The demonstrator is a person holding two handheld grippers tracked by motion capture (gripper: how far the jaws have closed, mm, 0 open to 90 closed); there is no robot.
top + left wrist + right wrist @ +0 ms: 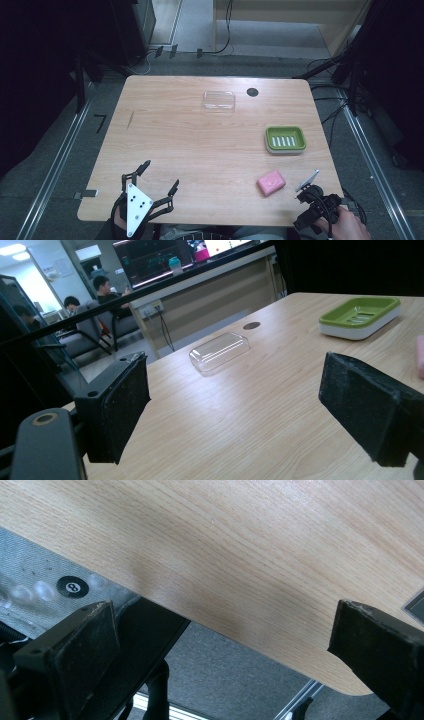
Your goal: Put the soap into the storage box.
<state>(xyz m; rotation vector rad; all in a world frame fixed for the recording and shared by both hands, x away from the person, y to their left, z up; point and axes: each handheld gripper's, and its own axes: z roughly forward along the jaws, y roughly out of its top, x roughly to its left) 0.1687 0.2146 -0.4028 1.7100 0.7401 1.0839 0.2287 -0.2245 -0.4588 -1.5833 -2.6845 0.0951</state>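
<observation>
Two containers sit empty — green soap dish (285, 138) right, clear lid (219, 100) far centre; pink soap (271, 182) lies on table (190, 145) — near my right gripper (314, 187). Left gripper (160, 180), right gripper: both spread wide.

On the desk (190, 145), the clear lid (219, 100) lies at twelve o'clock, the soap dish (285, 139) at three, the soap bar (271, 182) at five, near the front edge.

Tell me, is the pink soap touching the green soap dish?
Apart. The high view shows bare table between the pink soap and the green soap dish.
</observation>
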